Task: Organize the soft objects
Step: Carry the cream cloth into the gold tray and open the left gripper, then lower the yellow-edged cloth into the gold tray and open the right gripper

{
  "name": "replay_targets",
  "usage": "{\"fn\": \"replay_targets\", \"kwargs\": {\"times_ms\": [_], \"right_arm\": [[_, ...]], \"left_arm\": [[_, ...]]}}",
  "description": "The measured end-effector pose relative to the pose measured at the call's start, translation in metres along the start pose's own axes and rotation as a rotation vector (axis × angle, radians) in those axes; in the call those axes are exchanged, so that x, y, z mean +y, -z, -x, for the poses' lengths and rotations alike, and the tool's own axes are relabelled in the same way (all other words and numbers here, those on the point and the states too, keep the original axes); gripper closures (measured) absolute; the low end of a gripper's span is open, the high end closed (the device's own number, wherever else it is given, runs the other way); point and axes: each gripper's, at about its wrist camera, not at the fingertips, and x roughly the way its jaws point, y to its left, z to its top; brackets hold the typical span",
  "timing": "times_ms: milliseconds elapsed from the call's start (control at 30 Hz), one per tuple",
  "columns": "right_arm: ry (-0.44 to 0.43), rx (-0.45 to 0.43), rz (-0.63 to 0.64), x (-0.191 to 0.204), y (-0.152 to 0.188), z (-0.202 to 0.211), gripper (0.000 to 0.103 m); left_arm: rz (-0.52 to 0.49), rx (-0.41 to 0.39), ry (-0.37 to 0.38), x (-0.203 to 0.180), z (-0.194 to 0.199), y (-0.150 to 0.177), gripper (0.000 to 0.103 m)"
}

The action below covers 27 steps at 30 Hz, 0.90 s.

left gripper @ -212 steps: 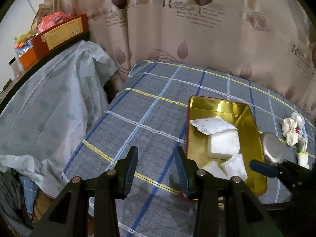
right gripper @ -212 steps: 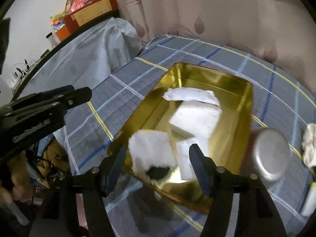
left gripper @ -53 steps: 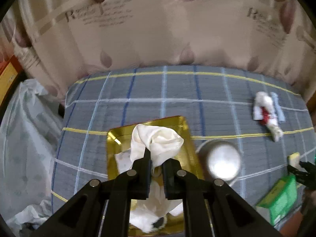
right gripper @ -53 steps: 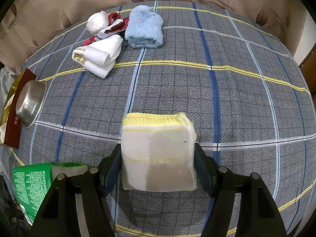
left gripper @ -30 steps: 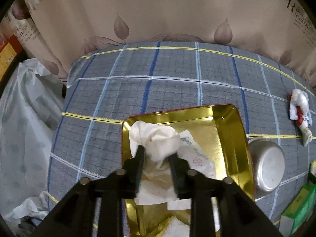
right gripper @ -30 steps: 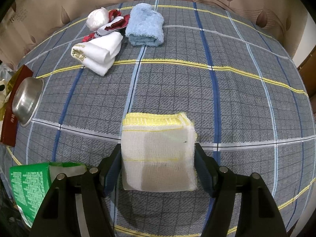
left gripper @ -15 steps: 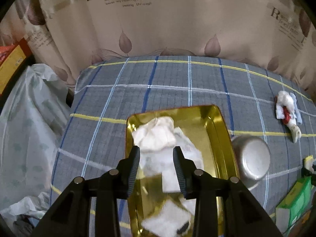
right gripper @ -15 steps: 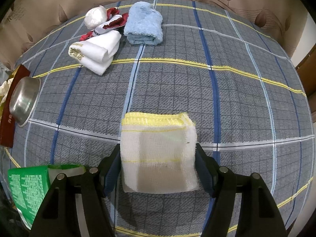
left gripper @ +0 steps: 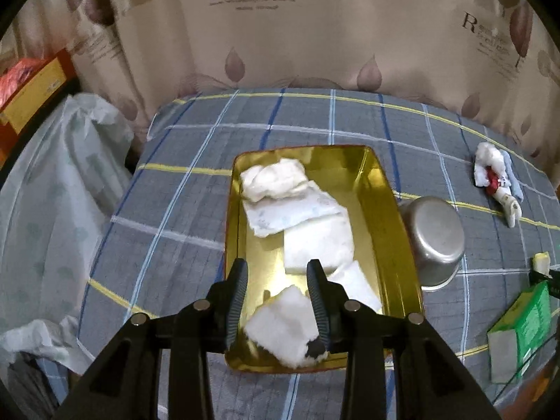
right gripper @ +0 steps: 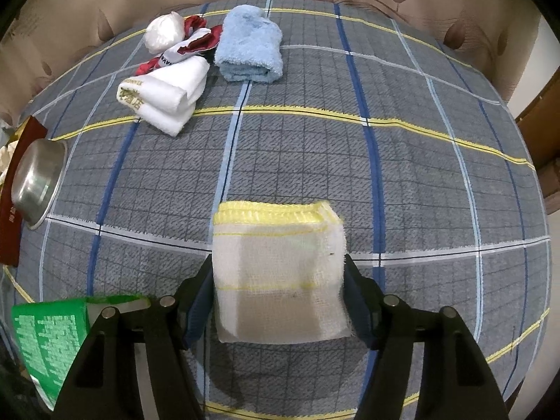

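Note:
In the left wrist view a gold tray [left gripper: 392, 203] on the plaid cloth holds several white soft items, with a crumpled cream cloth [left gripper: 273, 179] at its far end. My left gripper [left gripper: 277, 280] is open and empty above the tray's near end. In the right wrist view my right gripper [right gripper: 279, 281] is shut on a folded white gauze cloth with yellow edging [right gripper: 278, 273], held above the table. A blue towel [right gripper: 249, 43], a white rolled towel [right gripper: 164, 99] and a red-and-white cloth [right gripper: 185, 43] lie at the far side.
A steel bowl [left gripper: 432, 239] stands upside down right of the tray, also at the left edge of the right wrist view [right gripper: 35, 182]. A green packet [left gripper: 521, 329] lies at the near right edge. A plastic-covered heap [left gripper: 52, 210] is left of the table; a curtain hangs behind.
My left gripper has opened and let the cream cloth go into the tray's far end, then drawn back and up. My right gripper still holds the gauze cloth, barely moved.

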Motion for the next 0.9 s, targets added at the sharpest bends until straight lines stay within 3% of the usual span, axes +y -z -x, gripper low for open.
{"fn": "replay_targets", "kwargs": {"times_ms": [100, 400, 533, 900], "right_arm": [[0.012, -0.001, -0.004, 0.002, 0.0, 0.001, 0.04], [0.03, -0.069, 0.0, 0.012, -0.014, 0.036, 0.04], [0.011, -0.111, 0.032, 0.027, -0.019, 0.061, 0.04], [-0.113, -0.135, 0.251, 0.129, -0.021, 0.103, 0.04]], "left_arm": [[0.022, -0.001, 0.032, 0.004, 0.001, 0.006, 0.067], [0.02, -0.061, -0.042, 0.007, 0.015, 0.012, 0.067], [0.025, -0.062, -0.029, 0.012, 0.018, 0.012, 0.067], [-0.005, -0.047, -0.031, 0.014, 0.019, 0.014, 0.067]]}}
